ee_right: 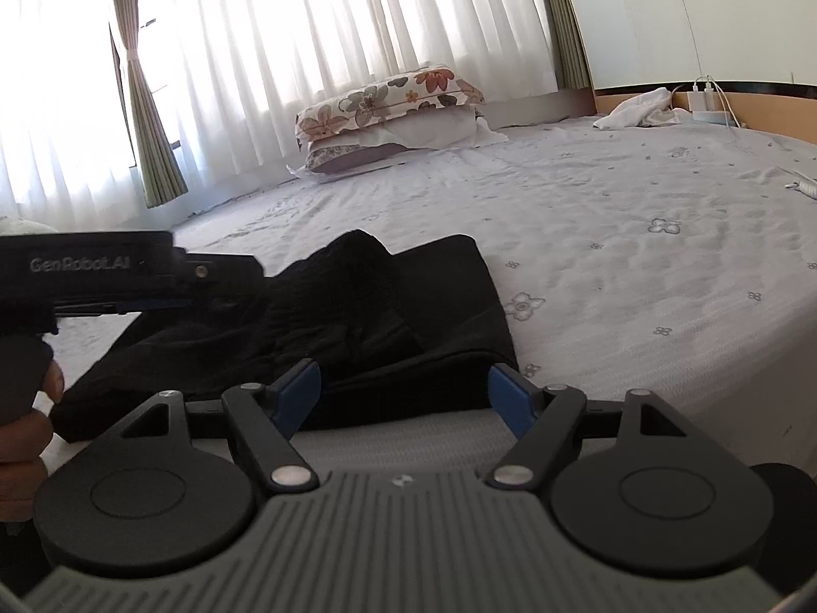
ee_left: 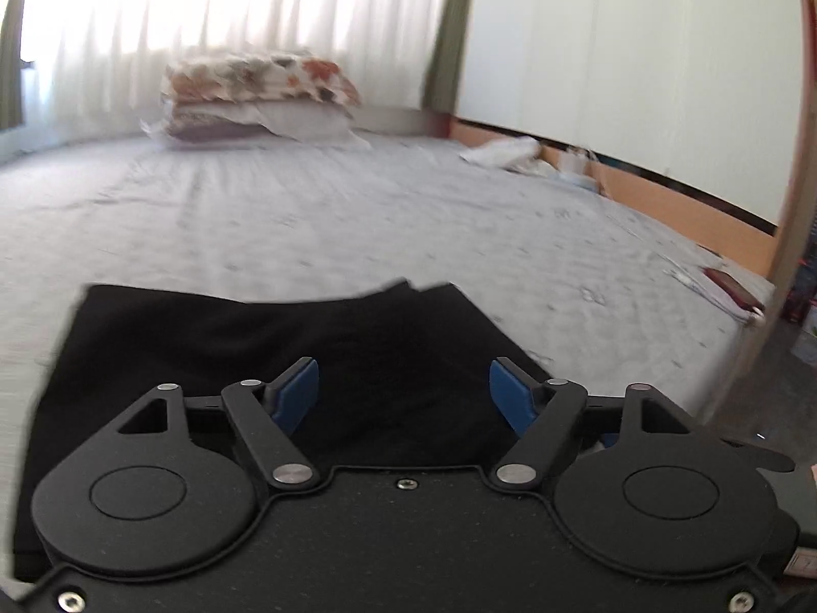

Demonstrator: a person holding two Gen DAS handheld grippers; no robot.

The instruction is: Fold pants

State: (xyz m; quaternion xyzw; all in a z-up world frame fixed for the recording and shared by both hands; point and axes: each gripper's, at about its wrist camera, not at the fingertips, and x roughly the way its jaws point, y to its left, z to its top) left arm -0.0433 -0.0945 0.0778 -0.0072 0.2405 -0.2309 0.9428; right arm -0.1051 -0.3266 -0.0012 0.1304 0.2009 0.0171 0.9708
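Black pants lie folded, rumpled; left tongs and right tongs gape.

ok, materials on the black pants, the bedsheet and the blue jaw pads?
Black pants: matte woven or knit fabric, probably cotton blend; soft creases, no sheen. Pale grey bedsheet with small flower print: thin woven cloth, fine wrinkles, flat finish. Blue pads on the right gripper: smooth, look like moulded rubber or plastic; cannot tell which.
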